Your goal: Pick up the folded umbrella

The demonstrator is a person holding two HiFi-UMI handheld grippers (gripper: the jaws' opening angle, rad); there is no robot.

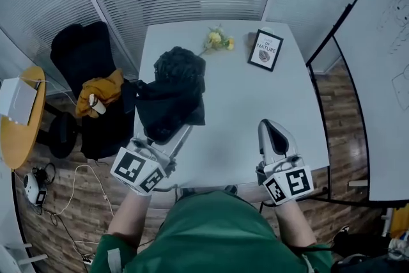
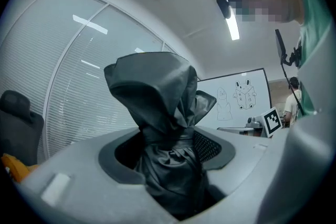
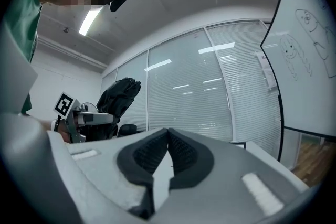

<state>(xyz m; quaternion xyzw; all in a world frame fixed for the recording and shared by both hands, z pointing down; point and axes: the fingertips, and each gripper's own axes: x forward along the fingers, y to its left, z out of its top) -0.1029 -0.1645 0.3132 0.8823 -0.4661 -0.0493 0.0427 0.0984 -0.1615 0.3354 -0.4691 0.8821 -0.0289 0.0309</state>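
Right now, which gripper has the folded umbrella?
The left gripper: its jaws clamp the black folded umbrella. The right gripper is shut and empty.

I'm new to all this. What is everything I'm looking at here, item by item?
table: 1, white, middle of the room
umbrella: 1, black, folded, over the table's left side
flowers: 1 small bunch, yellow, table's far edge
framed picture: 1, black frame, table's far right
office chair: 1, black, left of the table
cloth: 1, orange-yellow, on the office chair
round table: 1, wooden, far left
whiteboard: 1, white with drawings, right
left hand-held gripper: 1, grey, closed on the umbrella
right hand-held gripper: 1, grey, jaws together, empty
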